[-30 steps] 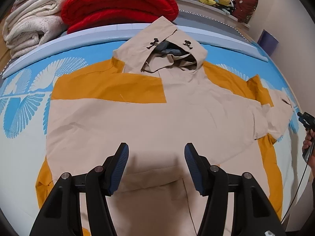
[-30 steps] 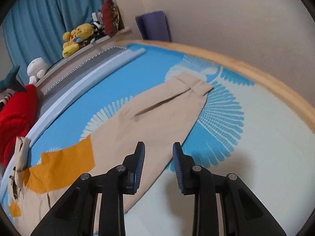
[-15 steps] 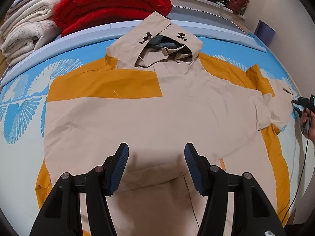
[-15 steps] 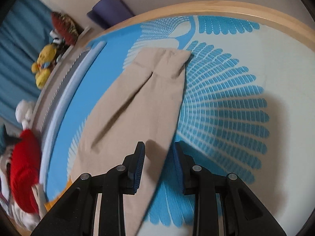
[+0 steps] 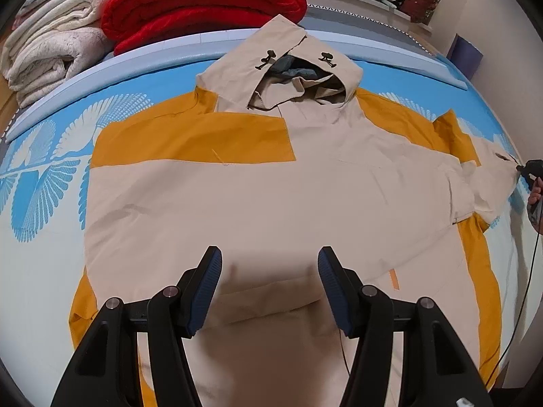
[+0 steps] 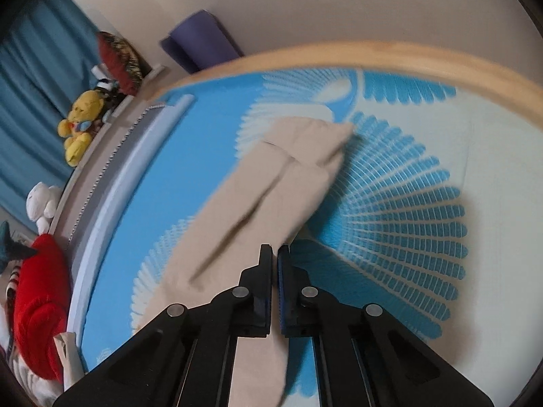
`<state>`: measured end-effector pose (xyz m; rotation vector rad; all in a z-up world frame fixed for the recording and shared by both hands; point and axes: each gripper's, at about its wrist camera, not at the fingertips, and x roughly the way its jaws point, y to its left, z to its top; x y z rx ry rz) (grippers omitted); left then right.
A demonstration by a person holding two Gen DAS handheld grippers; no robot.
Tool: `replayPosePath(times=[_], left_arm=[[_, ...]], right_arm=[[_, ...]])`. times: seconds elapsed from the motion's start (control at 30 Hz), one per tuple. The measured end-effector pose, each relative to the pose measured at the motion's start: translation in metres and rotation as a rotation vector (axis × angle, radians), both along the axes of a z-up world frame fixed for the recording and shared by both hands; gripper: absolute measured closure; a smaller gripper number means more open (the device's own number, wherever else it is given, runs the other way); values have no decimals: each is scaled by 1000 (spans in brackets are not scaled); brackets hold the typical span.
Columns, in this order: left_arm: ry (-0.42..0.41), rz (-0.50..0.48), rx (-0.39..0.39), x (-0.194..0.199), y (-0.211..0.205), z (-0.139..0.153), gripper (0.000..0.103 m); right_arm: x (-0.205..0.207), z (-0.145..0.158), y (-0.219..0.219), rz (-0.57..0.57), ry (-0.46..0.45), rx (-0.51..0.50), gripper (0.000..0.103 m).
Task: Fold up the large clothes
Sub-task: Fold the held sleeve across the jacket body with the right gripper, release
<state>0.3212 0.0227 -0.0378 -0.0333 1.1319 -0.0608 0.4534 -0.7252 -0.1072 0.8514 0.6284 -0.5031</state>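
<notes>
A large beige and orange hooded jacket (image 5: 271, 196) lies flat, front up, on a blue feather-print bed sheet (image 5: 44, 183). Its left sleeve is folded across the body. My left gripper (image 5: 269, 271) is open and empty, hovering over the jacket's lower middle. The right sleeve (image 6: 268, 203) stretches out toward the bed's wooden edge. My right gripper (image 6: 275, 257) is shut on the sleeve's near edge, below the cuff (image 6: 319, 142). It also shows in the left wrist view (image 5: 529, 169) at the far right, at the sleeve end.
Folded red blanket (image 5: 200, 3) and cream blankets (image 5: 51, 57) are stacked behind the hood. Plush toys (image 6: 79, 129) sit on the headboard ledge. A purple rolled mat (image 6: 200, 40) leans on the wall. The wooden bed edge (image 6: 373, 54) runs past the cuff.
My right gripper dropped to the sleeve's edge and closed on it. The left gripper stayed open over the jacket, with only a small shift of view.
</notes>
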Motion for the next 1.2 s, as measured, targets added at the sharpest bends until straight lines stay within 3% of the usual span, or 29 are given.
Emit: replayPosePath(times=[0.43, 0.53, 0.73, 0.9, 1.0, 1.1, 1.2], left_arm=[[-11, -2, -31, -6, 11, 14, 48], [-6, 3, -38, -6, 14, 14, 48], [-7, 21, -56, -7, 25, 20, 48], [-12, 50, -77, -7, 38, 27, 48], [-13, 69, -97, -9, 48, 32, 48], [-8, 78, -108, -12, 54, 34, 48], [-2, 78, -110, -13, 57, 34, 48]], right_arm=[[-4, 99, 118, 206, -14, -268, 101], [-2, 122, 168, 293, -31, -349, 101], [-16, 165, 320, 589, -134, -459, 101], [-55, 168, 464, 892, -222, -384, 101], [-73, 138, 524, 1016, -161, -291, 98], [-88, 101, 549, 1044, -37, -223, 98], [-104, 91, 528, 960, 38, -121, 97]])
